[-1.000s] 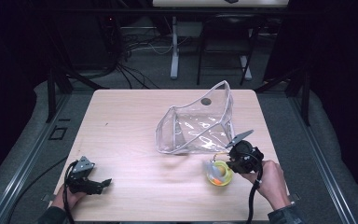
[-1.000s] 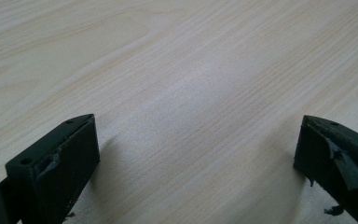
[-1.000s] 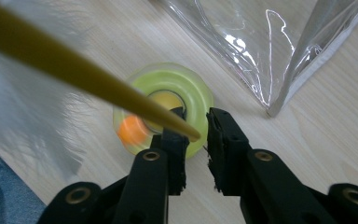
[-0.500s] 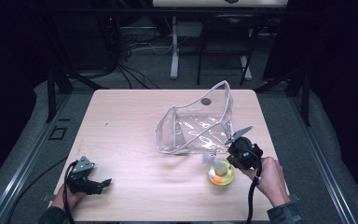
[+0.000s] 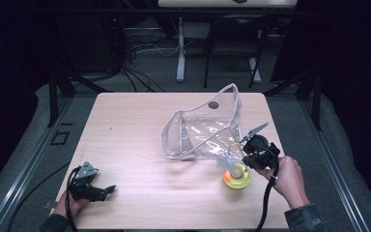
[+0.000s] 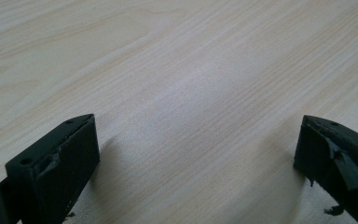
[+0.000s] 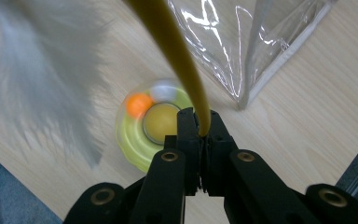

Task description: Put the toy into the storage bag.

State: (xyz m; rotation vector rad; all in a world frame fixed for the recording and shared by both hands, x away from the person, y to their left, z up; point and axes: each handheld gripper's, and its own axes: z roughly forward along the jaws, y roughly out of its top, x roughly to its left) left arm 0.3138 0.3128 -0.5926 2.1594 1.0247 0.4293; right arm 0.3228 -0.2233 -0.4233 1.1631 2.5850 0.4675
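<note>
**Holding the feather toy by its stem, bag still waiting**

Gripping a cat toy right now with my right gripper, jaws pinched tight on the yellow stem that sticks up out of the toy's base. That base is a yellow-green ring sitting flat on the table near the right front edge, just in front of the clear plastic bag. From the right gripper view I can see an orange ball and a paler one beside it in the ring's track, plus a fluffy white feather at the top of the stem, blurred.

My guess is the toy is meant to go into the bag, so I'd call the grab done and the actual loading not yet started. The ring looks like it's resting on the wood, though I can't tell for sure whether it's slightly lifted. The bag stands propped open, its mouth facing up and toward the left, empty as far as I can see through it.

My left gripper sits low at the table's front left corner, jaws wide apart over bare wood, well away from everything.
</note>
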